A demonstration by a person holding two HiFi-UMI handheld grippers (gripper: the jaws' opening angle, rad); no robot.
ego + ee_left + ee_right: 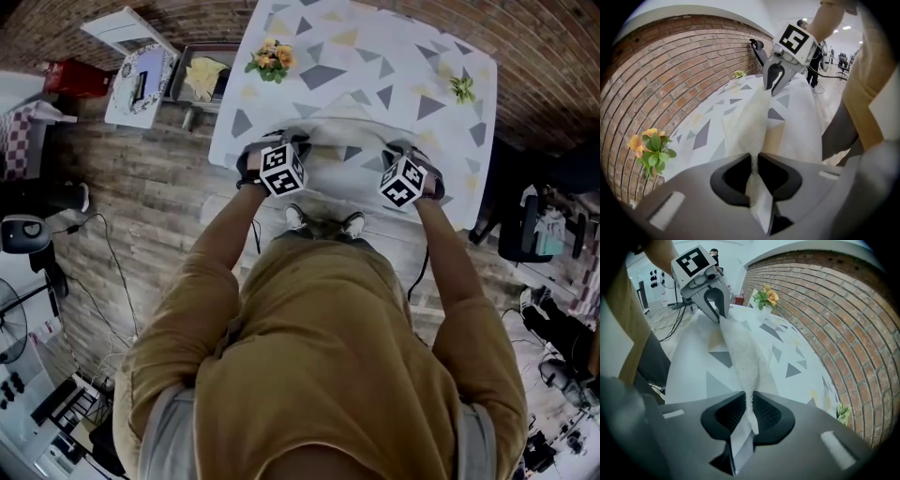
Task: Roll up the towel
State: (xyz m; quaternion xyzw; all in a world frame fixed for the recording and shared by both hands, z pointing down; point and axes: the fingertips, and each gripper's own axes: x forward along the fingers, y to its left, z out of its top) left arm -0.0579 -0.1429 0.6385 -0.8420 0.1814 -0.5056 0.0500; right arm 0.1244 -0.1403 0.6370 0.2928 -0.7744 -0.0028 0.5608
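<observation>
Brick wall point(834, 310) curves behind a table point(375, 56) whose white cloth is printed with grey and yellow triangles; wooden floor point(159, 187) runs off to the side. A person in a mustard shirt point(328, 356) stands at the table's near edge, leaning over it with a gripper in each hand. The white towel point(333, 136) lies along that near side of the table, gathered into a long, narrow strip that runs from one gripper to the other. The left gripper point(754, 163) has its jaws nearly together, pinching one end of the towel, with a flap of cloth poking back through them. The right gripper point(749, 405) is clamped just as narrowly on the other end. Orange and yellow flowers point(270, 58) stand at the table's far left corner, and a small green plant point(461, 88) sits towards the far right, both well apart from the towel.
</observation>
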